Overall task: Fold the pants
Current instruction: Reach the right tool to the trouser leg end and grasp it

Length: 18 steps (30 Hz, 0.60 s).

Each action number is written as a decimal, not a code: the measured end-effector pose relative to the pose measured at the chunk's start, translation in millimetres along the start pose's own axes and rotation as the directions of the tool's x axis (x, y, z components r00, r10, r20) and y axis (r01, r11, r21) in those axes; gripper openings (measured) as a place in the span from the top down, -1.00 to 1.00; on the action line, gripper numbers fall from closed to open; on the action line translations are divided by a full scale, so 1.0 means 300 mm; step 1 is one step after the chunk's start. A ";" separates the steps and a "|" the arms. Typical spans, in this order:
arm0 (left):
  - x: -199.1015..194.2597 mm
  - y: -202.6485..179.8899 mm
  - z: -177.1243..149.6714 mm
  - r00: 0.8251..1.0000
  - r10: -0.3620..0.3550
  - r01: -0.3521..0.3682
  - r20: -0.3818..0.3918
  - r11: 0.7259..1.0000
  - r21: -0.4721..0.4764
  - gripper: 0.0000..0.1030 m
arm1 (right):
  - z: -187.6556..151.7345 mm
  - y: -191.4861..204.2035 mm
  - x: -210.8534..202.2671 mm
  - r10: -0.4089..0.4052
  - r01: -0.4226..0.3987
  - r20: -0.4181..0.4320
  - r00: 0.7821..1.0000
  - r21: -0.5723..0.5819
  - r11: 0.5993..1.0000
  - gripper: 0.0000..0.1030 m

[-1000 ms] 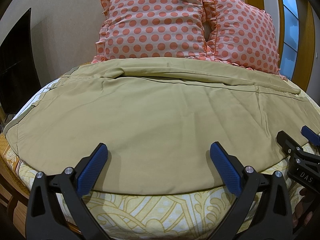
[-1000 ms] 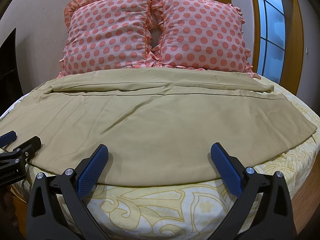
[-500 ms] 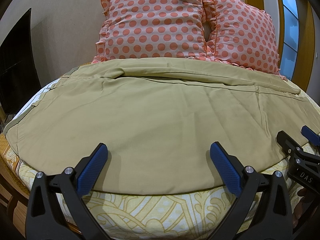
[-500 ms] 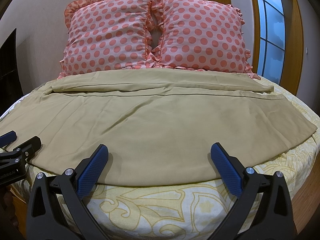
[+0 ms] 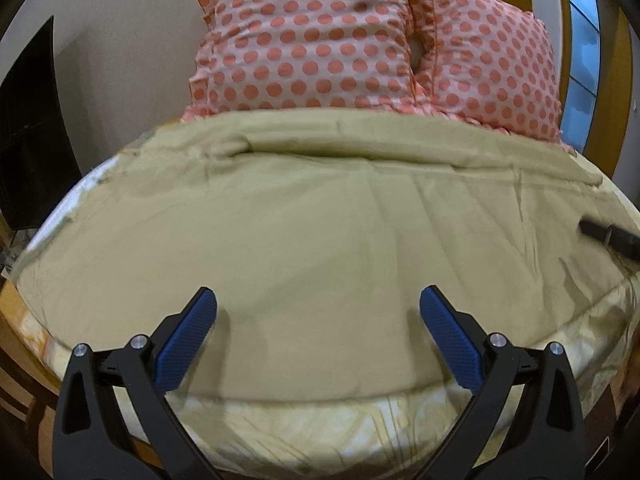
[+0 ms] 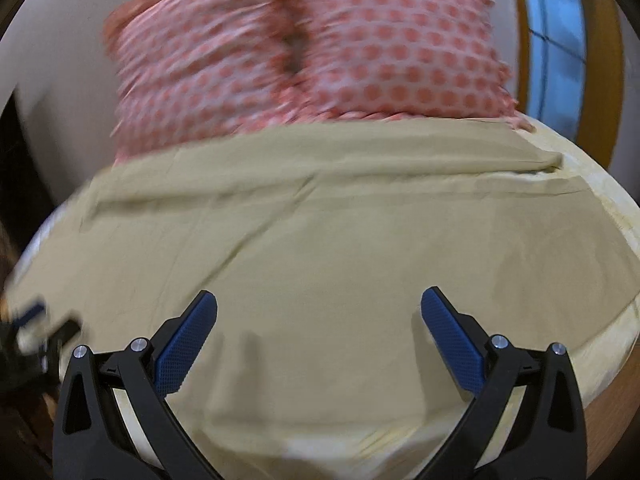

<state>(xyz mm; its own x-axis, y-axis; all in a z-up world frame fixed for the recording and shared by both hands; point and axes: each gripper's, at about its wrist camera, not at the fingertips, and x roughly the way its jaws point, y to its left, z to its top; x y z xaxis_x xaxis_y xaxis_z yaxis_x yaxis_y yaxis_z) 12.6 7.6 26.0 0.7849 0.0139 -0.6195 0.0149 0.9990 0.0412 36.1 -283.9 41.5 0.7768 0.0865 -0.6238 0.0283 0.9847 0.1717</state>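
Khaki pants (image 5: 320, 220) lie spread flat across the bed, with a folded band along their far edge near the pillows. They also fill the right wrist view (image 6: 320, 248), which is blurred by motion. My left gripper (image 5: 318, 336) is open and empty, its blue pads over the pants' near hem. My right gripper (image 6: 319, 334) is open and empty, low over the near part of the pants. A finger of the right gripper (image 5: 608, 234) shows at the right edge of the left wrist view.
Two pink polka-dot pillows (image 5: 320, 40) stand against the wall behind the pants. The yellow patterned bedsheet (image 5: 320, 420) shows below the near hem. A wooden bed frame (image 6: 616, 392) runs along the right. A window (image 6: 556, 40) is at the far right.
Both grippers have moved forward and lower over the pants, which now look larger. The right gripper moves fast, blurring its view. Both stay open.
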 end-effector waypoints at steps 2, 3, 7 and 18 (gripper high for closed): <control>-0.011 0.009 0.060 0.999 0.036 -0.036 0.033 0.999 -0.001 -0.97 | 0.144 -0.102 0.030 -0.045 0.045 -0.004 0.999 0.094 0.995 -0.97; -0.014 0.011 0.095 0.997 0.055 -0.055 0.057 0.998 0.000 -0.97 | 0.204 -0.144 0.054 -0.065 0.065 -0.006 0.998 0.127 0.990 -0.97; 0.001 0.015 0.219 0.991 0.084 -0.083 0.102 0.996 -0.016 -0.97 | 0.471 -0.314 0.255 -0.217 0.225 -0.062 0.974 0.230 0.947 -0.97; 0.136 -0.011 0.338 0.988 0.127 -0.128 0.085 0.992 0.006 -0.97 | 0.795 -0.662 0.835 -0.409 0.516 -0.322 0.854 0.424 0.744 -0.40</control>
<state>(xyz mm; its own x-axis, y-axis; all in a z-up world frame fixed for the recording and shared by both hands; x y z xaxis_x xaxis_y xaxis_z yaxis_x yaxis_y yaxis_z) 107.3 0.6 80.1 0.8304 0.1369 -0.5401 -0.0822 0.9888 0.1244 375.2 -493.7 33.0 0.4492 -0.2808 -0.8482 0.6887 0.7135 0.1286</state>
